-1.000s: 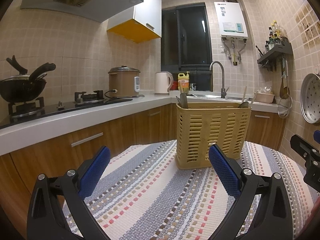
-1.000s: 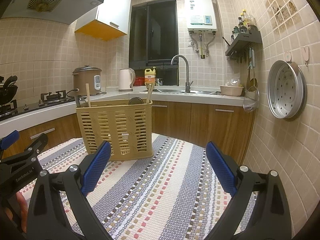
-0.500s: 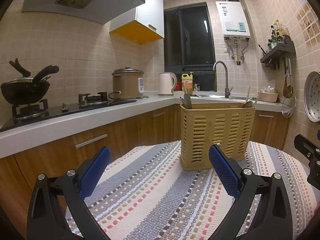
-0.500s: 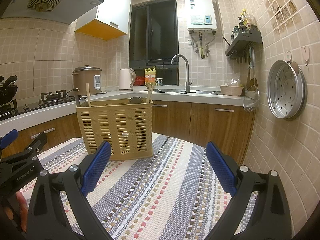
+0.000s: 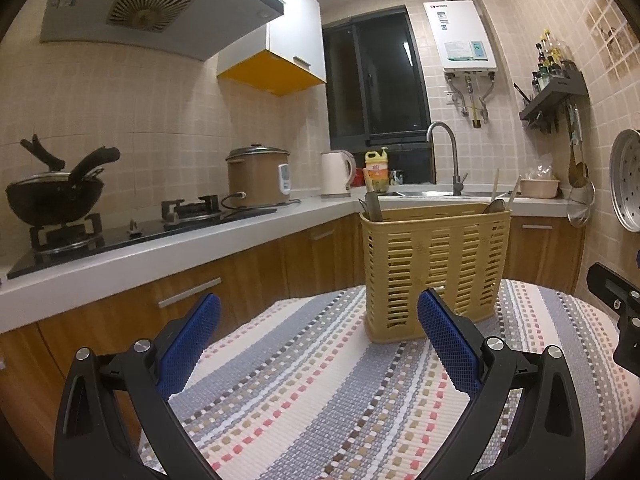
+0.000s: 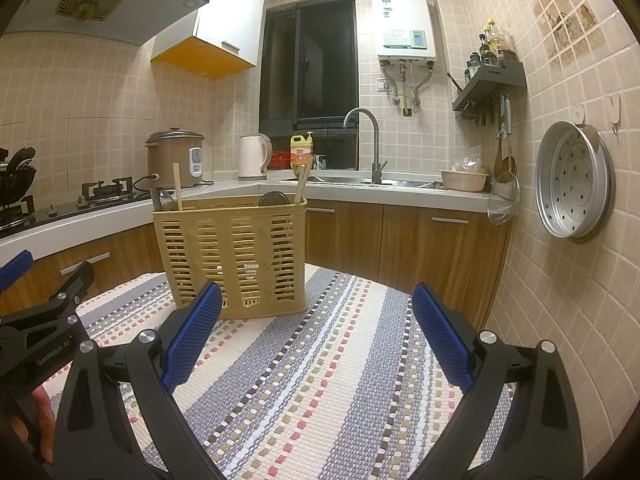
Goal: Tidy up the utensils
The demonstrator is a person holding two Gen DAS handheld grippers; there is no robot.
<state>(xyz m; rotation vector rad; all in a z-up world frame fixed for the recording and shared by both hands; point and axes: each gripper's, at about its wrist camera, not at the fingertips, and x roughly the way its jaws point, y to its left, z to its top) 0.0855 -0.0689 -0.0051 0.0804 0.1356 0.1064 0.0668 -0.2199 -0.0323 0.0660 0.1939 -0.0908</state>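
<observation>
A: What is nearest the cameras?

B: Two black hand-held grippers with blue ribbed pads. The left gripper (image 5: 318,342) has its fingers spread wide and released, with nothing between them. The right gripper (image 6: 316,330) is the same: fingers parted, empty. Both hang above a table (image 6: 332,392) covered in a woven cloth striped grey and cream with small red and tan squares.

A: Where are the utensils?

B: Just beyond the fingers, a tan slotted plastic utensil basket (image 5: 434,270) stands upright on the cloth, apart from both grippers. In the left view, a grey metal handle (image 5: 373,209) rises from its left end, and pale wooden sticks (image 5: 514,196) and a spoon bowl poke out at its right end. In the right view, more wooden sticks (image 6: 301,185) lean at the basket's right end.

A: And behind that?

B: A white counter over wooden cabinets, carrying a black wok (image 5: 54,196) on a gas hob, a brown rice cooker (image 5: 258,178), a white kettle (image 5: 336,172) and a steel tap (image 5: 448,156) by a dark window.
</observation>
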